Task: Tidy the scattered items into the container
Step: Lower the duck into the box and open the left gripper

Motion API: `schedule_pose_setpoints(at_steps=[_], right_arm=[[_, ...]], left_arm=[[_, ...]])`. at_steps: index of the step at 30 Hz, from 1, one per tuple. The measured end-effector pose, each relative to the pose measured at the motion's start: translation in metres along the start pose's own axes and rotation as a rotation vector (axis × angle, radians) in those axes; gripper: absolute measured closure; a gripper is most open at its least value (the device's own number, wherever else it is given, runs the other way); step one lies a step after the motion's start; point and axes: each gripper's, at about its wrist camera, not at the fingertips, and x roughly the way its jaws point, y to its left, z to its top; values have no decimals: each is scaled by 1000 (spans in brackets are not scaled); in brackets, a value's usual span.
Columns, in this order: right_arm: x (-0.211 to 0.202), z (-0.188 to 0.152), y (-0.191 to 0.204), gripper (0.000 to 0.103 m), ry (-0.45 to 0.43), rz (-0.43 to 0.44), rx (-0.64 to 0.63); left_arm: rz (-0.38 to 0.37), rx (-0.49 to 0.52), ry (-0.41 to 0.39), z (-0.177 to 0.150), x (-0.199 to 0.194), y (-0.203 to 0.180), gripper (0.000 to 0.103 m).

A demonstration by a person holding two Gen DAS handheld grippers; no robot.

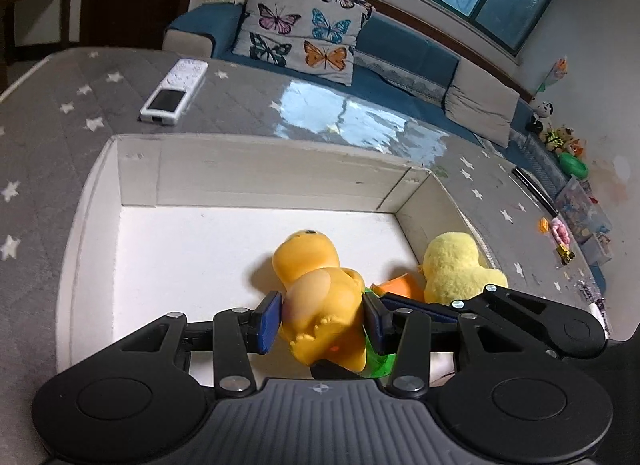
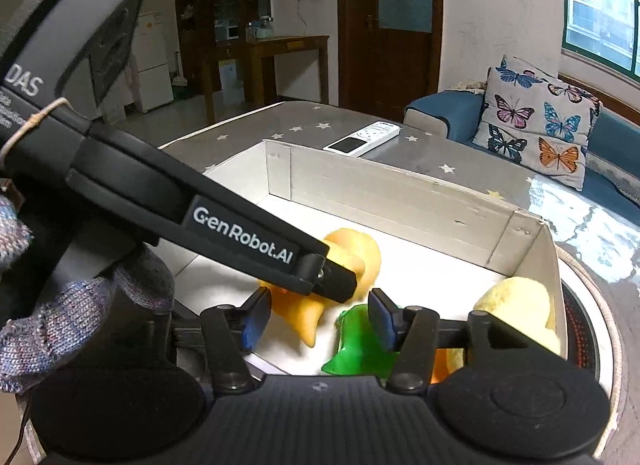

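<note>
We find the left gripper (image 1: 322, 321) fingers pinching the orange toy (image 1: 320, 293) over the box (image 1: 260, 173); right gripper (image 2: 318, 321) fingers spread, lower centre, toy's long axis pointing upward.

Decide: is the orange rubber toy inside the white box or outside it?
Inside: the orange rubber toy, gripped by the left hand-held gripper, sits within the white box walls.

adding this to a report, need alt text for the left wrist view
The left gripper holds an orange rubber duck toy between its blue-padded fingers, low inside a white open box. A yellow plush chick lies in the box's right corner, and a white remote rests on the grey star-patterned table beyond.
</note>
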Motion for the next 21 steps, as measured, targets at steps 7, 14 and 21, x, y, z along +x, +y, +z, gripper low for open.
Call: schedule_pose_setpoints(at_steps=[7,14,21], right_arm=[[-5,4,-2,47,-19,10,32],[-5,7,-11,46,-15,41,104],[-3,9,-19,40,-25,39,158]], left_arm=[[3,7,-20,3,-8,-4,56],[8,-9,-14,7,-5,0,55],[-12,-11,-51,12,-15,0,57]])
